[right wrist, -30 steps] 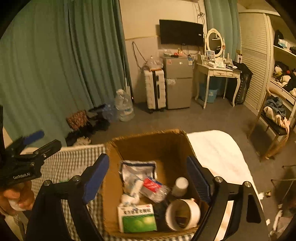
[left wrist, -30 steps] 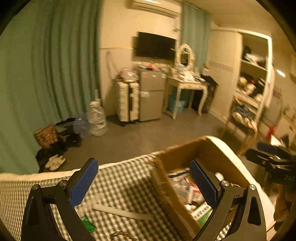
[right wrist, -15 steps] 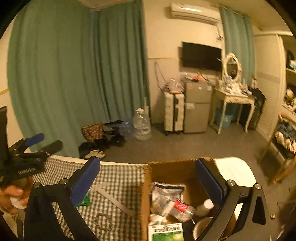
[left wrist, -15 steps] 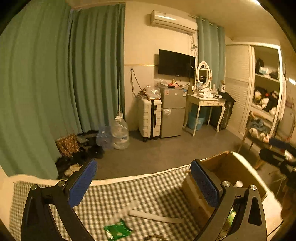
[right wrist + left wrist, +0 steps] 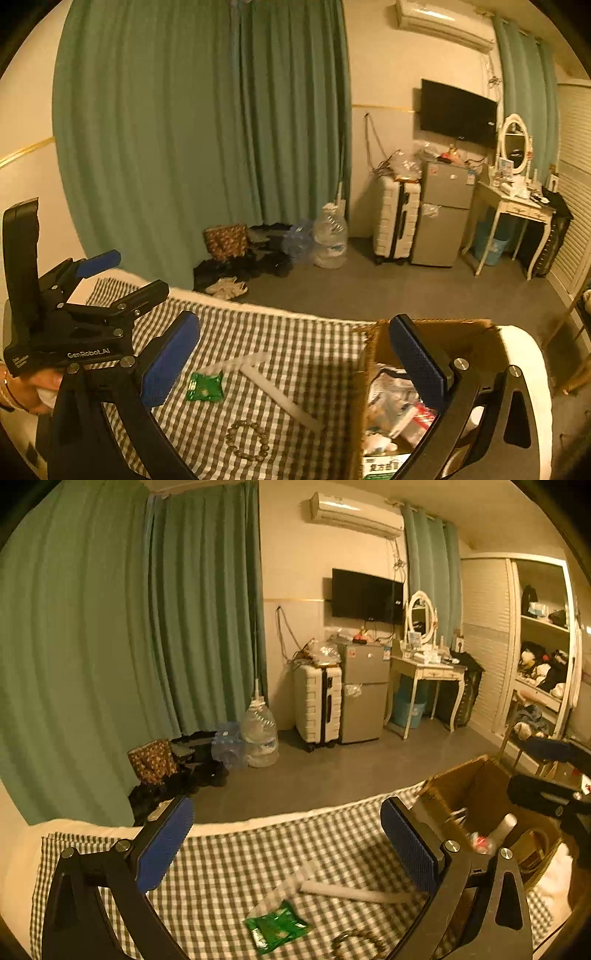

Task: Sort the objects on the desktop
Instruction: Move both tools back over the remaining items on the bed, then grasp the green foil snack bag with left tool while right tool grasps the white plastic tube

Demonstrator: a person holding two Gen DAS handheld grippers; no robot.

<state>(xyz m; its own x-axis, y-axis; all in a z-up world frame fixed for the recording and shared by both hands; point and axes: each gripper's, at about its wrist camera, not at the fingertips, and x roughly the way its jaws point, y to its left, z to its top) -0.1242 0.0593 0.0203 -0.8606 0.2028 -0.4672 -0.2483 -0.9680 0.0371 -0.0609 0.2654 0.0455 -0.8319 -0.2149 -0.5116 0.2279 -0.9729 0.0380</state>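
A green packet [image 5: 277, 926] [image 5: 205, 386], a white set square [image 5: 347, 890] [image 5: 280, 391] and a bead bracelet [image 5: 247, 441] [image 5: 360, 943] lie on the checked cloth [image 5: 229, 871] [image 5: 295, 343]. A cardboard box [image 5: 476, 797] [image 5: 461, 336] holding packets and bottles stands at the cloth's right end. My left gripper [image 5: 286, 845] is open and empty above the cloth; it also shows at the left of the right wrist view [image 5: 122, 275]. My right gripper [image 5: 295, 360] is open and empty, over the box's left edge; it shows at the right of the left wrist view [image 5: 546, 771].
Beyond the table's far edge are bare floor, green curtains [image 5: 207, 129], a water jug [image 5: 258, 734], a suitcase [image 5: 317, 705], a small fridge [image 5: 364, 690] and a dressing table [image 5: 428, 675]. A chair [image 5: 524, 720] stands right of the box.
Both grippers have swung left and tilted up, away from the box. The packet, set square and bracelet have come into both views. Both stay open.
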